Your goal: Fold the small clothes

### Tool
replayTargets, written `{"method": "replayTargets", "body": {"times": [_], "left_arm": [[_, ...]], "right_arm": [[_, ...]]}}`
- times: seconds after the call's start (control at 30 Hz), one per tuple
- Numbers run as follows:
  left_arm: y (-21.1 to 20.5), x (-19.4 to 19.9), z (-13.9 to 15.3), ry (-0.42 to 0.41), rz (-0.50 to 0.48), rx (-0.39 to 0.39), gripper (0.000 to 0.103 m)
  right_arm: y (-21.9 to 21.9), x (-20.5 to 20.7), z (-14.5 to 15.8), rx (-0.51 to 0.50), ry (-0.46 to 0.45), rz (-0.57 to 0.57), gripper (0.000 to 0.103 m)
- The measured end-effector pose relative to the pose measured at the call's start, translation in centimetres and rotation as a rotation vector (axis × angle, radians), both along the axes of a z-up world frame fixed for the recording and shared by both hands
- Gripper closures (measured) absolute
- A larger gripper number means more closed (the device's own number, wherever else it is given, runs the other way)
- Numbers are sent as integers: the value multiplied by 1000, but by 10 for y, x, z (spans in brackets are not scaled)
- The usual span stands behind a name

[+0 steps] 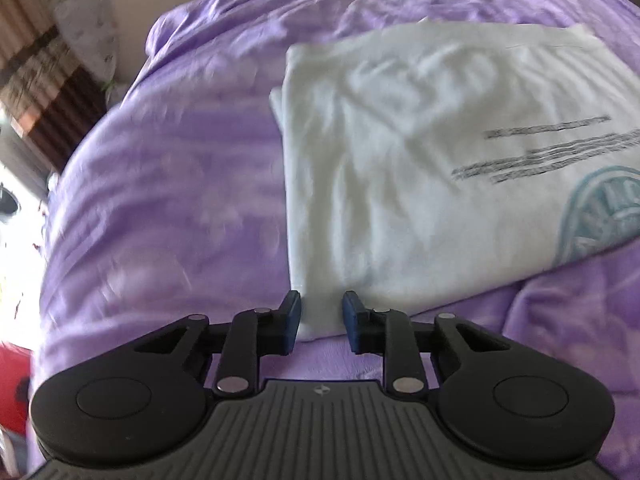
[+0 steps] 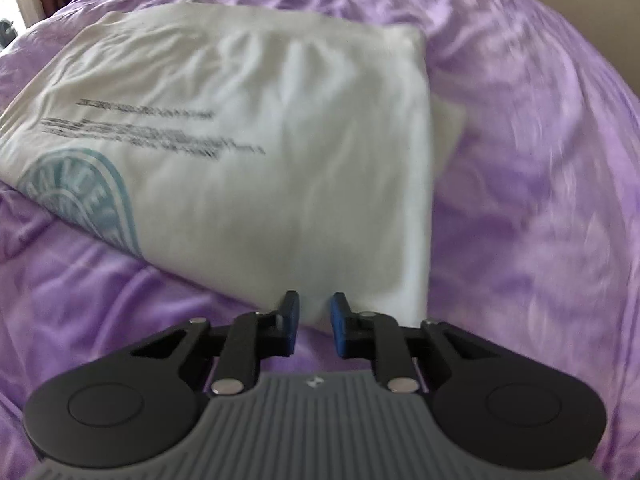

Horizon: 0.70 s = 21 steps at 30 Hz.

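Note:
A white T-shirt (image 1: 420, 160) with dark print lines and a teal round logo lies partly folded on a purple bedspread (image 1: 160, 184). My left gripper (image 1: 322, 316) has its jaws a small way apart around the shirt's near left corner. In the right wrist view the same shirt (image 2: 260, 152) fills the middle. My right gripper (image 2: 314, 314) has its jaws a small way apart around the shirt's near right edge. Both views are motion-blurred, and I cannot tell whether the pads press the cloth.
The purple bedspread (image 2: 520, 200) stretches around the shirt on all sides. A patterned curtain (image 1: 44, 92) and bright window area stand beyond the bed's left edge. Something red (image 1: 12, 384) sits low at the left.

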<state>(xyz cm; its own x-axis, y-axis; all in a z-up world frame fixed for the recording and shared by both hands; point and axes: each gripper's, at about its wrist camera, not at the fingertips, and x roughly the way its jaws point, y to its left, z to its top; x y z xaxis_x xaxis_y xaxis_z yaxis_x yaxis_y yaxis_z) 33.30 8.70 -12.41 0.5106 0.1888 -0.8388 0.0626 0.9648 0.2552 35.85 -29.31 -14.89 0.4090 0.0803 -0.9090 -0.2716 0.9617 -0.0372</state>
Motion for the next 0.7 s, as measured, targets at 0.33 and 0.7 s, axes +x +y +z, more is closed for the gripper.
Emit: {"method": "replayTargets", "body": {"times": [0.33, 0.7], "left_arm": [[2, -1, -1, 18, -5, 35, 74], [-7, 38, 41, -81, 12, -75, 74]], "right_arm": [[-29, -7, -28, 146, 7, -126, 95], [-56, 44, 22, 253, -78, -228, 57]]}}
